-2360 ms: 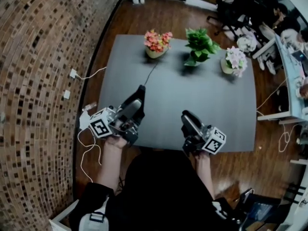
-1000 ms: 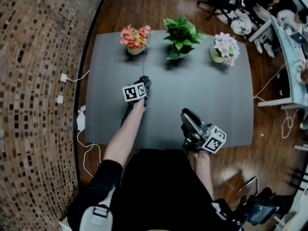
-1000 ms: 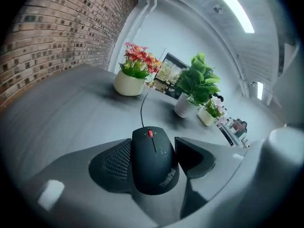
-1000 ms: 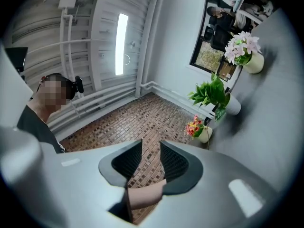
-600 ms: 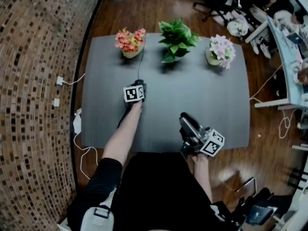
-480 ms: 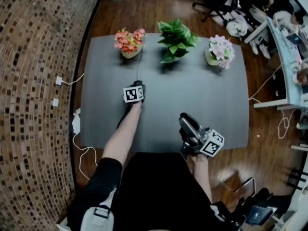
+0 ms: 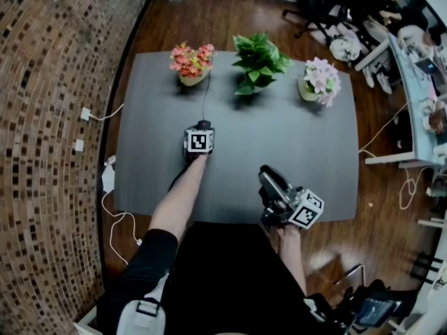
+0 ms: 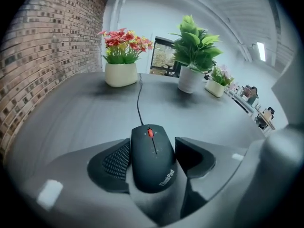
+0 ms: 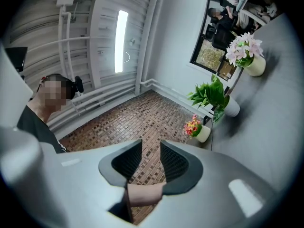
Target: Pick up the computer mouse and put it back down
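Observation:
A black computer mouse (image 8: 152,156) with a red scroll wheel sits between the jaws of my left gripper (image 8: 153,152). The dotted left pad (image 8: 116,160) and the right pad (image 8: 190,153) press on its sides. Its cable (image 8: 139,103) runs off toward the red-flower pot. In the head view the left gripper (image 7: 202,128) is over the middle of the grey table (image 7: 300,145), and its marker cube covers most of the mouse. Whether the mouse touches the table I cannot tell. My right gripper (image 7: 267,179) hovers at the near edge, open and empty (image 9: 151,158), pointing up at the brick wall.
Three pots line the table's far edge: red flowers (image 7: 191,65), a green plant (image 7: 258,61) and pink-white flowers (image 7: 318,81). A brick wall rises on the left. Desks, chairs and people are at the far right.
My left gripper reached from the near edge to mid-table with the mouse, then rolled and sank a little. The right gripper stayed put.

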A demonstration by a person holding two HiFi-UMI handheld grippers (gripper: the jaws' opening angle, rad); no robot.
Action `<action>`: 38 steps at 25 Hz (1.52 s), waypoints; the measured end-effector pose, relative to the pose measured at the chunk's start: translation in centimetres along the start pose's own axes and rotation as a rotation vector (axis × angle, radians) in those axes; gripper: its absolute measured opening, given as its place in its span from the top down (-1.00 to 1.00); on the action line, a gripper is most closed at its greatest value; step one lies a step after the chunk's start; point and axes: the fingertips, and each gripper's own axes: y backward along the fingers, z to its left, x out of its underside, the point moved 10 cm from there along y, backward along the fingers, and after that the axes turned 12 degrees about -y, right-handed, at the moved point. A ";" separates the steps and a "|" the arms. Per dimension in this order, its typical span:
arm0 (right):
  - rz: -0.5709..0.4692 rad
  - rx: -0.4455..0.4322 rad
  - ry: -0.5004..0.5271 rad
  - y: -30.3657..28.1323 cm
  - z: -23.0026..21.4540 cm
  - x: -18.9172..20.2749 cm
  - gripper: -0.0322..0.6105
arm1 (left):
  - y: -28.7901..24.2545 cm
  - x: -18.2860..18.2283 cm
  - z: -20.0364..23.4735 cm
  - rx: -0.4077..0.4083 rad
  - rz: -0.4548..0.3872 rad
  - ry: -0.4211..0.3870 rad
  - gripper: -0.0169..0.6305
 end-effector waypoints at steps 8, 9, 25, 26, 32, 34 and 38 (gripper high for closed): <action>0.037 -0.025 0.003 -1.6 0.6 0.7 0.60 | 3.3 1.0 1.4 0.002 -0.138 -0.030 -0.31; 0.041 -0.027 0.004 -1.8 0.7 0.7 0.60 | 4.3 1.5 1.8 0.003 -0.163 -0.012 -0.31; 0.107 -0.075 0.018 -6.0 2.6 3.8 0.60 | 24.7 6.0 1.0 0.658 -0.784 0.437 -0.04; 0.110 -0.075 0.024 -6.2 2.8 4.0 0.60 | 25.7 6.3 0.6 0.725 -0.832 0.460 -0.04; 0.111 -0.054 0.032 -7.1 3.9 5.9 0.60 | 31.5 5.5 -0.9 0.987 -1.022 0.465 -0.04; 0.098 -0.036 0.042 -7.1 4.4 6.7 0.61 | 31.9 4.0 -1.2 1.071 -1.032 0.446 -0.04; 0.194 -0.125 0.041 -12.7 3.3 8.6 0.60 | 33.6 3.4 2.1 1.011 -1.086 0.383 -0.04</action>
